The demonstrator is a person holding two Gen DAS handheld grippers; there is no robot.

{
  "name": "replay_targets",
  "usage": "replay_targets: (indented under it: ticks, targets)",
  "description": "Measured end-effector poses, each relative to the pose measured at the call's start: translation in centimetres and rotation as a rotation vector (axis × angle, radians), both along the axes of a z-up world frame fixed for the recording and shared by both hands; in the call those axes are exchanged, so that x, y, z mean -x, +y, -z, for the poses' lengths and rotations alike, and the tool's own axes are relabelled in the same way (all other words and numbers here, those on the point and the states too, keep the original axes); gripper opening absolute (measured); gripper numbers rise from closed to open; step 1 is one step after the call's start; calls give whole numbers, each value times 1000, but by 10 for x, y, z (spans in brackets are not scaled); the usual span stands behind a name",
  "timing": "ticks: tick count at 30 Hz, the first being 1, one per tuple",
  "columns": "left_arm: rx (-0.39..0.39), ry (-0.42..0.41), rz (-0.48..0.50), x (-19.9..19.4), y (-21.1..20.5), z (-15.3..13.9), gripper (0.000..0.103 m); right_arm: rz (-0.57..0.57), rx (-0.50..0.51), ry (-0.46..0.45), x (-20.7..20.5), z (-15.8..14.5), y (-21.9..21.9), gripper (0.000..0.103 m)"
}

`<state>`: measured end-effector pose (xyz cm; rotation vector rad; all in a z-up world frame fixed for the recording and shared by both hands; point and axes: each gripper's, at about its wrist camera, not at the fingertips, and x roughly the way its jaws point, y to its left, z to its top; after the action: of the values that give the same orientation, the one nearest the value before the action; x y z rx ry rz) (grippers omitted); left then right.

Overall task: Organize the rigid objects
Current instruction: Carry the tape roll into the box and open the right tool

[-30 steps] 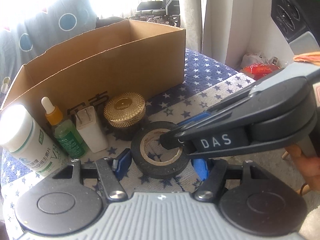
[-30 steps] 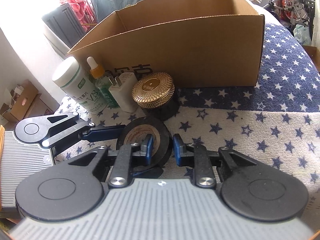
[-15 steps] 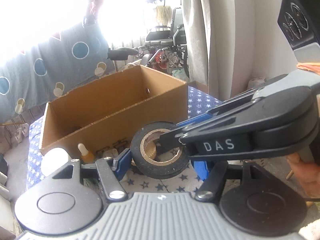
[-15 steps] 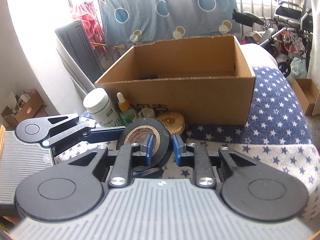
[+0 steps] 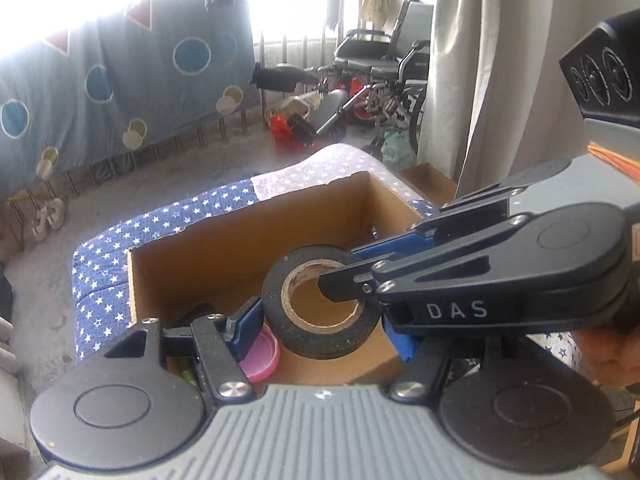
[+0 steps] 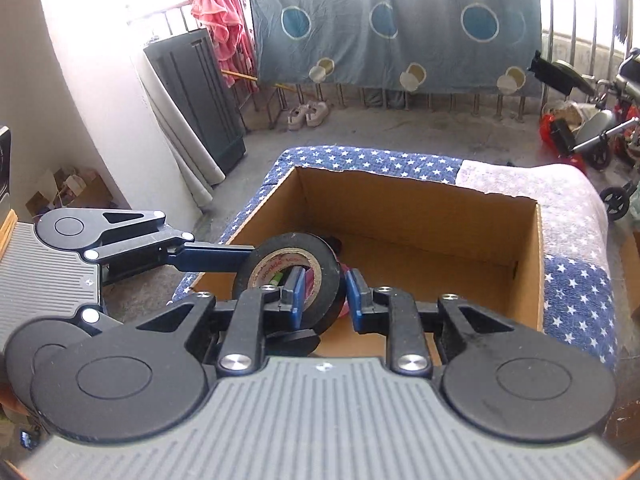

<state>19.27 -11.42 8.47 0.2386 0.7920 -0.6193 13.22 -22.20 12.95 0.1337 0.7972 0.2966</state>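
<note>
Black tape roll (image 5: 322, 302) is held above the near-left corner of the cardboard box (image 6: 416, 216): right gripper (image 6: 323, 295) fingers clamped through its wall, left gripper (image 5: 320, 326) fingers apart, flanking it. Pink lid (image 5: 260, 354) already inside; release outstanding

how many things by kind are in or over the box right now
tape roll: 1, held over the box
cardboard box: 1
pink lid: 1, inside the box
grippers: 2, left and right
total: 5
</note>
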Motion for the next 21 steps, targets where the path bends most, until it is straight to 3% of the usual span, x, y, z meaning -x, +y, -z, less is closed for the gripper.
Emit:
replay_targets:
  ticks: [5, 11, 18, 21]
  targets:
    - [-36, 184, -32, -79, -7, 35, 67, 5, -49, 165, -86, 35, -23, 21]
    - [-101, 310, -52, -131, -21, 87, 67, 8, -35, 287, -148, 89, -25, 20]
    - [-148, 367, -65, -158, -33, 122, 64, 26, -9, 347, -177, 133, -25, 20]
    - [-144, 365, -72, -160, -34, 124, 70, 44, -14, 352, -183, 141, -27, 22]
